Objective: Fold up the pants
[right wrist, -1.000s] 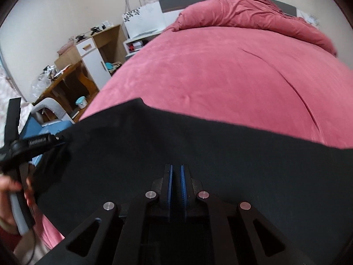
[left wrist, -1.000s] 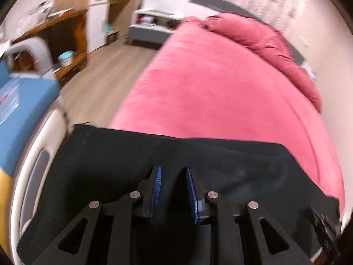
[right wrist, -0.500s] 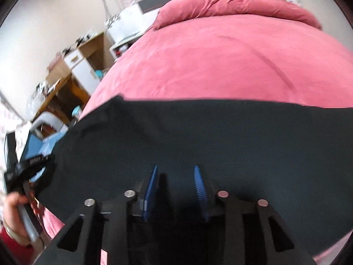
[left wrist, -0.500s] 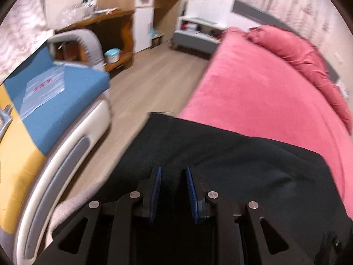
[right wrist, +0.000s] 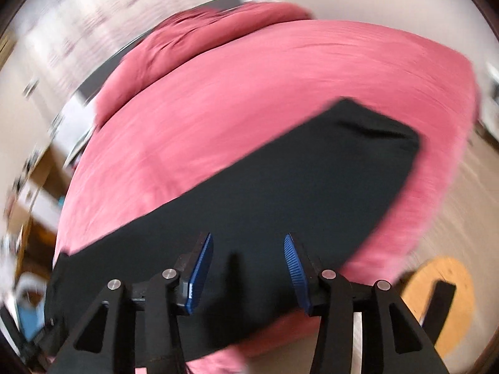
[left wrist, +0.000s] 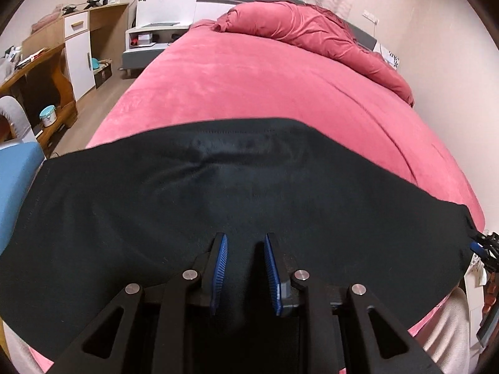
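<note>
Black pants (left wrist: 218, 193) lie spread flat across the near end of a pink bed (left wrist: 249, 87). In the right wrist view the pants (right wrist: 296, 193) run as a long band toward the bed's right edge. My left gripper (left wrist: 245, 243) hovers over the pants with its blue pads a small gap apart, holding nothing. My right gripper (right wrist: 248, 243) is wide open above the pants and empty. The right wrist view is motion-blurred. The right gripper also shows at the far right of the left wrist view (left wrist: 486, 249).
A bunched pink duvet (left wrist: 312, 34) lies at the head of the bed. A blue sofa (left wrist: 15, 180), a wooden desk (left wrist: 37, 71) and a white cabinet (left wrist: 78, 50) stand left. A round wooden stool (right wrist: 439, 299) stands on the floor at right.
My right gripper opened from shut, let the pants go, and swung right. My left gripper swung left, then back to face the bed. The pants now lie flat.
</note>
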`<state>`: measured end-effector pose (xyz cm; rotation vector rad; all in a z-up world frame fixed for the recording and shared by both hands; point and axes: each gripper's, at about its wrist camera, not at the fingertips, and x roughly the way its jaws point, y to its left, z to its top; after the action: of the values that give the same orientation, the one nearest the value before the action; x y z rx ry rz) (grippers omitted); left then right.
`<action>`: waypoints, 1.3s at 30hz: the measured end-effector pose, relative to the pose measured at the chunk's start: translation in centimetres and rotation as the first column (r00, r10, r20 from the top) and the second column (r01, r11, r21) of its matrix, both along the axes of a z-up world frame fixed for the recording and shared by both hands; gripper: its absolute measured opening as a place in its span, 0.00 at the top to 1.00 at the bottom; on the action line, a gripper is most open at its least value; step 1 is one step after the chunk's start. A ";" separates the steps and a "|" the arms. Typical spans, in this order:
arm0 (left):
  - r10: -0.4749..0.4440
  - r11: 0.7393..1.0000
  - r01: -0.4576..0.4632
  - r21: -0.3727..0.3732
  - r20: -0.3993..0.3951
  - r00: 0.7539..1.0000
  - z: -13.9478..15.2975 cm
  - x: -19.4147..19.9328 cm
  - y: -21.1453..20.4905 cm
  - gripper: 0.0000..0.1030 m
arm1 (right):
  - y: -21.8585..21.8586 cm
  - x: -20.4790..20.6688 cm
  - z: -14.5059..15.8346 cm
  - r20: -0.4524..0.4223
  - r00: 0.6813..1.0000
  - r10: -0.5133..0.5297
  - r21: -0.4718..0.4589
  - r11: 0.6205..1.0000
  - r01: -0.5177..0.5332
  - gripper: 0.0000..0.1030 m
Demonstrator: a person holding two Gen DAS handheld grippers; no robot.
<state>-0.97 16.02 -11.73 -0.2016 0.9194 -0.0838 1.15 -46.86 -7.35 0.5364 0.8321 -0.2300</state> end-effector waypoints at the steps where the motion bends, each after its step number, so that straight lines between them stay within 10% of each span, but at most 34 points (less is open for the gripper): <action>1: 0.001 1.000 -0.001 -0.001 -0.005 1.000 -0.2 0.3 0.2 0.76 | -1.3 -0.6 -0.3 0.003 0.999 -0.037 0.012 0.999 0.037 0.53; 7: -0.002 1.000 0.002 -0.005 -0.044 0.999 -0.5 0.7 -0.1 0.76 | -7.0 -2.8 -2.4 0.038 0.989 -0.143 0.044 0.989 0.141 0.46; 20: 0.029 0.999 -0.031 -0.014 -0.078 0.997 -1.1 0.1 -0.2 0.74 | -13.9 -2.5 -8.1 0.210 0.922 -0.324 0.476 0.858 0.193 0.45; 33: 0.045 0.999 -0.043 0.032 -0.059 0.997 -1.5 -0.8 -1.6 0.74 | -14.9 0.8 -9.2 0.230 0.914 -0.334 0.521 0.835 0.174 0.45; 37: 0.048 0.999 -0.046 0.028 -0.054 0.997 -1.5 -1.2 -1.7 0.74 | -14.9 1.5 -8.7 0.181 0.937 -0.300 0.480 0.858 0.182 0.78; 39: 0.048 0.999 -0.047 0.023 -0.054 0.997 -1.5 -1.4 -1.7 0.74 | -14.9 1.7 -8.1 0.179 0.937 -0.301 0.480 0.857 0.184 0.79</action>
<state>-2.36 14.36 -13.22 -0.2059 0.9694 -0.0243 2.82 -61.79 -15.50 1.1002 0.5659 -0.1937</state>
